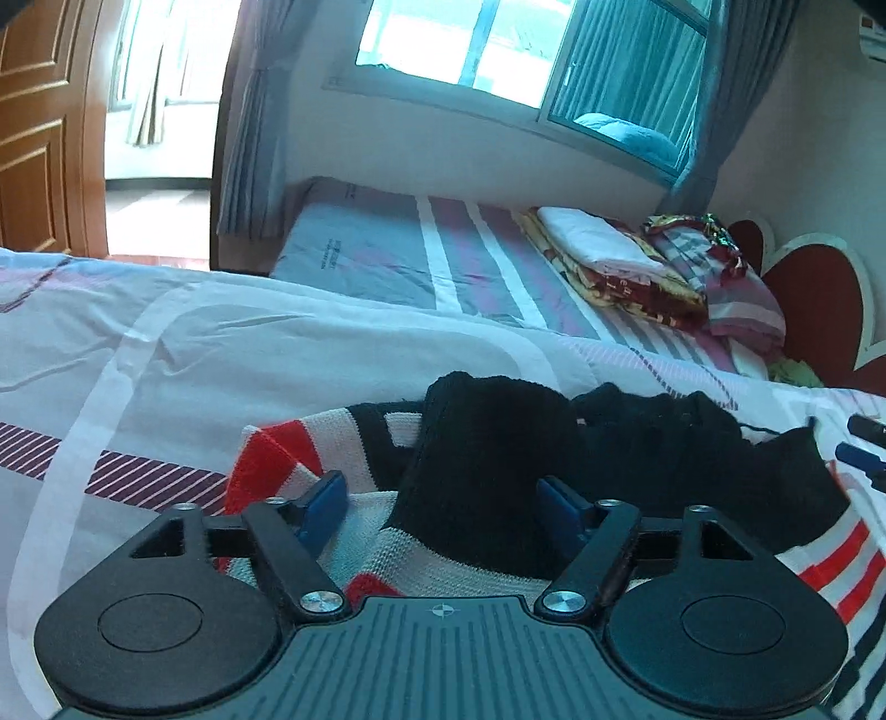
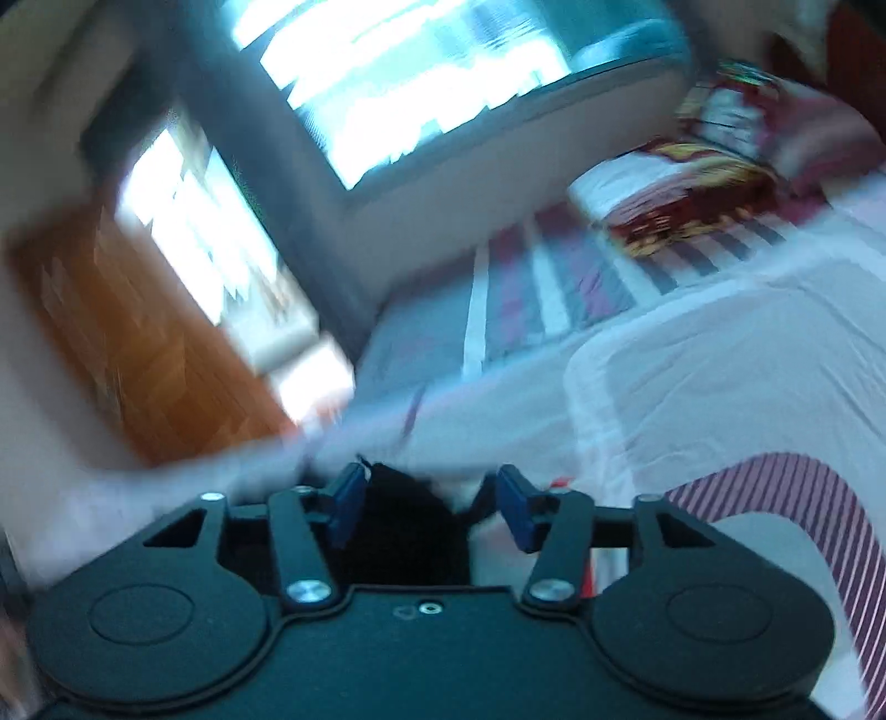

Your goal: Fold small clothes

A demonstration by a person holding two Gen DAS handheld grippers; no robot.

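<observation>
Two grippers show, one in each wrist view, both low over a bed with a white sheet [image 1: 232, 354]. In the left wrist view the left gripper [image 1: 448, 493] sits at the bottom centre with its jaws spread; its blue pads [image 1: 326, 495] stand apart on either side of a knitted sweater [image 1: 482, 471] that lies crumpled on the sheet. A black fold of the sweater rises between the pads, and the right pad is partly buried against it, while the left pad rests by the red, white and black striped part. The pads do not pinch the cloth. The sweater fills the lower middle and lower right of that frame. At the right edge the dark tips of the other gripper poke in. Further back, at upper right, a stack of folded bedding [image 1: 626, 260] lies on a striped mattress, under a window [image 1: 531, 50] with grey curtains.

The right wrist view is badly blurred. The right gripper [image 2: 429, 507] holds its jaws apart too, with a dark bit of the sweater between the blue pads at bottom centre; whether either pad touches it I cannot tell.
</observation>
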